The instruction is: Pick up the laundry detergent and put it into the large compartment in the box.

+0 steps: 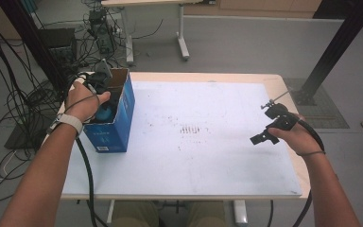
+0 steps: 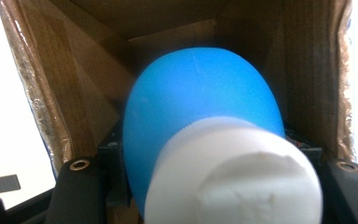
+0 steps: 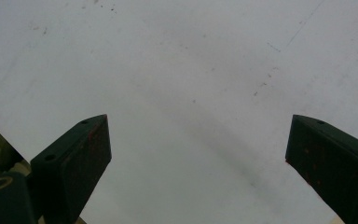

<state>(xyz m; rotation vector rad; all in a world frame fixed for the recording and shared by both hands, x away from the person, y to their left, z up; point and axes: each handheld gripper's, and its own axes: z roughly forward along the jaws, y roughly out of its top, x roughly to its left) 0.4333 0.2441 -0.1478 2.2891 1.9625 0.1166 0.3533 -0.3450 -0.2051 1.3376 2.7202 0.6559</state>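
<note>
My left gripper is down inside the open top of the blue box, which stands upright at the left side of the table, near the left edge. In the high view the left hand sits over the box mouth, cable trailing back along the forearm twd the bottom edge.

Left gripper view: a blue bottle w/ a white cap sits between the jaws, cap end twd the camera, blue body pointing into the box. Brown cardboard walls close around it on both sides and behind. Jaws are pressed against the bottle's flanks, so I read it as clamped on the bottle. Can't tell whether the bottle touches the box floor.

My right gripper hovers over the right part of the table, well apart from the box, held by the right hand. Right gripper view: jaws spread wide, nothing between them, just the white table top w/ a few small specks and faint scuffs.
</note>
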